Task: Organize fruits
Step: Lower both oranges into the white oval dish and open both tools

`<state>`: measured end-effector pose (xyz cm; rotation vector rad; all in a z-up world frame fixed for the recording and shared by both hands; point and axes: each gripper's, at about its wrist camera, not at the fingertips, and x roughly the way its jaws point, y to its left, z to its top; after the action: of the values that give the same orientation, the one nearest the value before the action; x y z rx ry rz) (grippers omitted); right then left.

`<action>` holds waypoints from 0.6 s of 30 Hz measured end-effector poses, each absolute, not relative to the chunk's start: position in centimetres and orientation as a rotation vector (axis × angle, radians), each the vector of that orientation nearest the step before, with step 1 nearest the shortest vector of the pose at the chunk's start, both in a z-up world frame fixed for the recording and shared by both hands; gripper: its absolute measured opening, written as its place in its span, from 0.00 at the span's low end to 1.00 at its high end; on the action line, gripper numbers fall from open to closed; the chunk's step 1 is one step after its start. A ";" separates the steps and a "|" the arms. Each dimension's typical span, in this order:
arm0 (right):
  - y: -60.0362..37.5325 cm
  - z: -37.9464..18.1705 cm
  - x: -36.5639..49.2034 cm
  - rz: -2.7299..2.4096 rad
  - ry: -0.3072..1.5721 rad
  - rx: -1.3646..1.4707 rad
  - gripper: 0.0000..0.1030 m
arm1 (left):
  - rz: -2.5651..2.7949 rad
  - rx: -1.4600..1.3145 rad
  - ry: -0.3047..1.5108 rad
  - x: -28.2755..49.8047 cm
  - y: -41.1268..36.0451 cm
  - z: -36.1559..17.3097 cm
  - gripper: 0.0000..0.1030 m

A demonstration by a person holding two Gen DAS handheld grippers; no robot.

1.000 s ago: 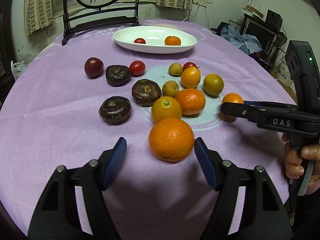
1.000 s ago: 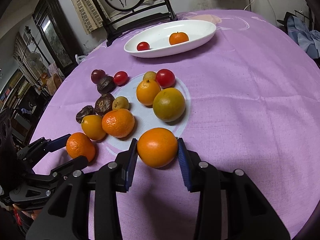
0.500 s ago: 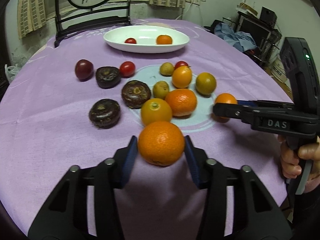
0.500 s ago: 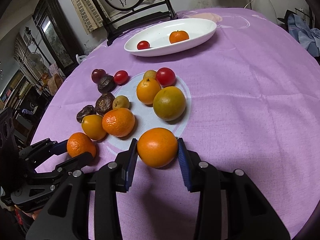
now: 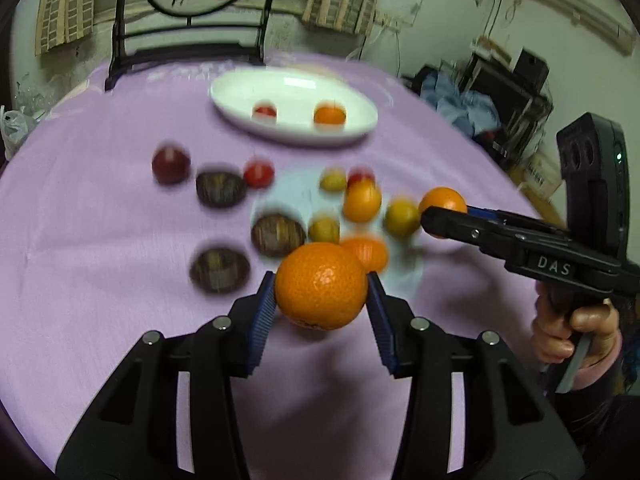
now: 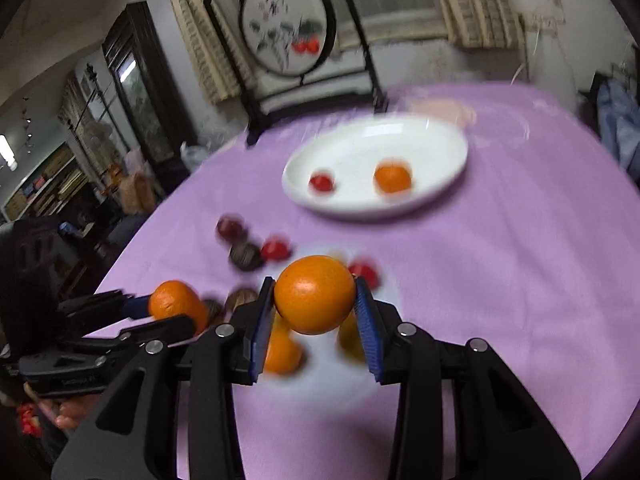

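My left gripper (image 5: 321, 298) is shut on a large orange (image 5: 321, 286) and holds it above the purple tablecloth. My right gripper (image 6: 315, 300) is shut on a smooth orange (image 6: 315, 294), also lifted off the table; that orange shows in the left wrist view (image 5: 442, 200). The left gripper's orange shows at the left of the right wrist view (image 6: 174, 304). A white oval dish (image 5: 348, 92) at the far side holds a cherry tomato (image 5: 265, 112) and a small orange (image 5: 329, 115). Several loose fruits lie blurred mid-table.
Dark passion fruits (image 5: 219, 270), a plum (image 5: 171, 165), red tomatoes (image 5: 259, 174) and small yellow-green fruits (image 5: 325, 229) lie between the grippers and the dish. A framed round screen (image 6: 286, 36) stands behind the table. Furniture stands past the right edge.
Both grippers have lifted their oranges off the table and moved up toward the dish. The left gripper closed on its orange a second ago. The views are motion-blurred now.
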<state>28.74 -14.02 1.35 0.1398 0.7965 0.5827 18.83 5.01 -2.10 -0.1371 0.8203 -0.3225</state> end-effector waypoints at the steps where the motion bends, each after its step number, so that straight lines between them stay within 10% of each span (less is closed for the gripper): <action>1: -13.8 1.8 30.0 0.557 0.769 0.130 0.39 | -0.315 -0.132 0.802 19.6 5.0 -1.4 0.44; 18: -12.5 -3.0 47.2 0.404 0.848 0.185 0.38 | -0.094 0.013 0.908 43.5 4.3 -2.0 0.44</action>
<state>47.18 -12.47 -2.97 0.1854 0.8483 0.4043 43.46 4.29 -2.03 0.0133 0.9077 -0.0944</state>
